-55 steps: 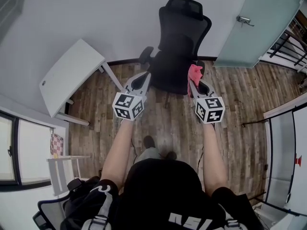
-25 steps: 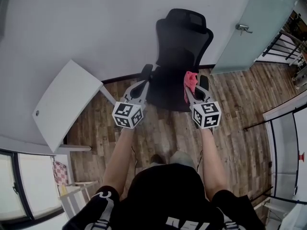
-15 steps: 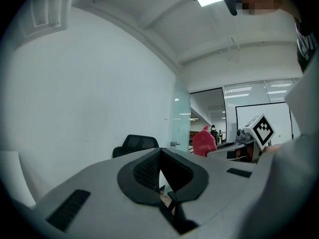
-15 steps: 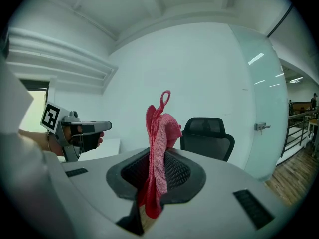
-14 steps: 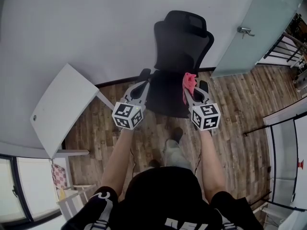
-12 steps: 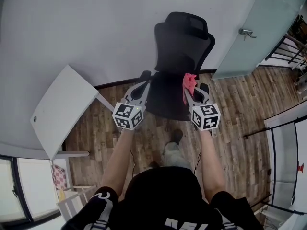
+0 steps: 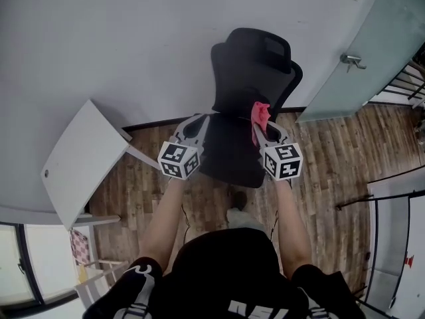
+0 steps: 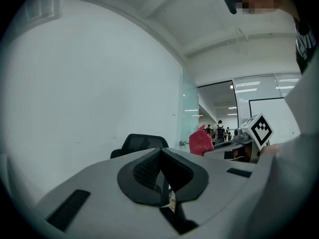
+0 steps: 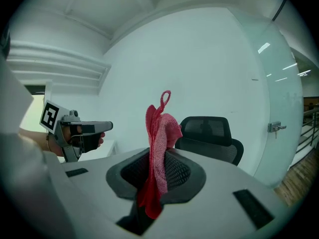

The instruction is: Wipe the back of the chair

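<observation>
The person stands facing a black chair [image 7: 254, 78] whose backrest is toward the white wall [image 7: 133, 38], with a gripper held out in each hand over the seat. The right gripper [image 7: 260, 123] has its fingers [image 9: 175, 169] clamped on a red cloth [image 9: 158, 143]. The cloth sticks up above the tips in a bunched fold with a small loop on top, and its tail hangs down between the pads. In the right gripper view the chair's back and headrest stand beyond the cloth and a little to its right, clearly apart from it. The left gripper [image 7: 199, 119] is level with the right one, near the chair's other side. Its fingers [image 8: 144, 168] are pressed together with nothing in them, and the headrest shows just past the tips. A white table [image 7: 80, 161] leans at the left, and a glass door [image 7: 372, 52] is at the right.
</observation>
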